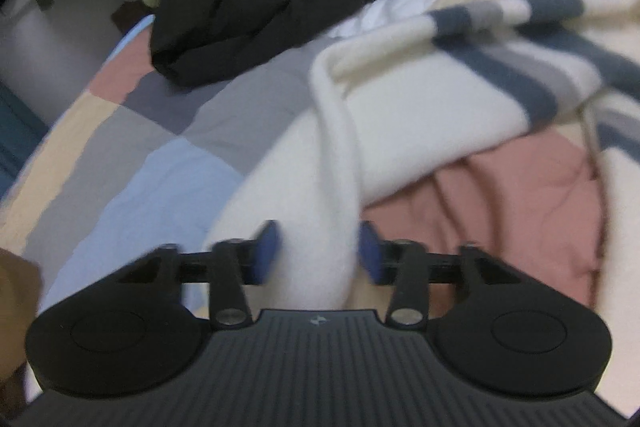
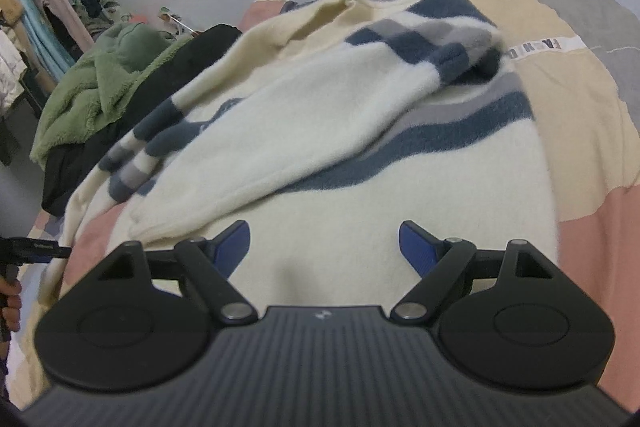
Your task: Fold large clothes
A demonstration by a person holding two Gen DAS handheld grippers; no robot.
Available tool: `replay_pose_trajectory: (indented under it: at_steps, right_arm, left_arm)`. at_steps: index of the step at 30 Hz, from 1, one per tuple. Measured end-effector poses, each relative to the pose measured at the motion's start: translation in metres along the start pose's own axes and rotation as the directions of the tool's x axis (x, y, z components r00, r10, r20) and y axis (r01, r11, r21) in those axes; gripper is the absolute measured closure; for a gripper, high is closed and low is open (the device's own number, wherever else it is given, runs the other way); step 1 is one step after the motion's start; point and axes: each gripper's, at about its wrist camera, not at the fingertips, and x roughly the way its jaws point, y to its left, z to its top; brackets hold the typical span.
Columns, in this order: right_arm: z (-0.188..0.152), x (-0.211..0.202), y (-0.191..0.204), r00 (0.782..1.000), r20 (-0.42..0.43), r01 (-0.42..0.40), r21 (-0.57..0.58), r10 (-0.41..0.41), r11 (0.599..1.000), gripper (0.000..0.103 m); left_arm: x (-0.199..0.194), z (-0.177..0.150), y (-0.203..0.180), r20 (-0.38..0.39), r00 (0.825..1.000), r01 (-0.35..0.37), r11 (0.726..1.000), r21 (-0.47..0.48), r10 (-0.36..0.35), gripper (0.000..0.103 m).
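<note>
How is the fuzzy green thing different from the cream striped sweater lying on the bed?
The green fleece garment is one plain colour; the cream sweater carries blue and grey stripes. The green one is bunched in a heap on a black garment; the sweater lies spread on the patchwork bedcover. The left gripper has sweater fabric between its jaws; nothing touches the green one. Both look soft and fuzzy.

Left claw (image 1: 320, 253) is pointing forward and a little down, its blue pads (image 1: 267, 251) drawn in partway with a thick white fold of cloth standing between them, the view smeared by blur so a firm pinch cannot be confirmed. Right claw (image 2: 325, 247) is spread wide, blue fingertips (image 2: 418, 247) well apart and gripping nothing, angled low. At the far left edge of the right view, a bare hand (image 2: 11, 301) wraps the other handle.
</note>
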Motion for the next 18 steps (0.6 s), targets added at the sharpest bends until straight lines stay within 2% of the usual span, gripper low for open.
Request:
replay_pose_trajectory:
  at_steps: [2,6,10,13,18]
  right_arm:
    - [0.001,-0.002,-0.001,1.000,0.005,-0.001,-0.005,0.001,1.000,0.020]
    - [0.002,-0.007,-0.001,1.000,0.015,-0.014,-0.024,0.014,1.000,0.020]
    - [0.003,-0.011,0.000,1.000,0.017,-0.019,-0.030,0.019,0.999,0.020]
    - [0.002,-0.017,0.000,0.999,0.025,-0.027,-0.027,0.028,0.999,0.020]
    - [0.000,-0.027,-0.003,0.999,0.044,-0.028,-0.021,0.029,0.999,0.020]
  left_arm:
    - [-0.006,0.000,0.003,0.021,1.000,0.001,1.000,-0.022,-0.001,0.093]
    - [-0.040,0.010,0.019,0.112,0.994,0.022,0.994,-0.107,-0.010,0.096]
    - [-0.096,0.032,0.032,0.206,0.972,0.143,0.980,-0.141,-0.113,0.096]
    - [-0.151,0.044,0.030,0.297,0.932,0.248,0.963,-0.111,-0.206,0.097]
    - [-0.238,0.052,-0.004,0.407,0.829,0.401,0.915,0.044,-0.383,0.097]
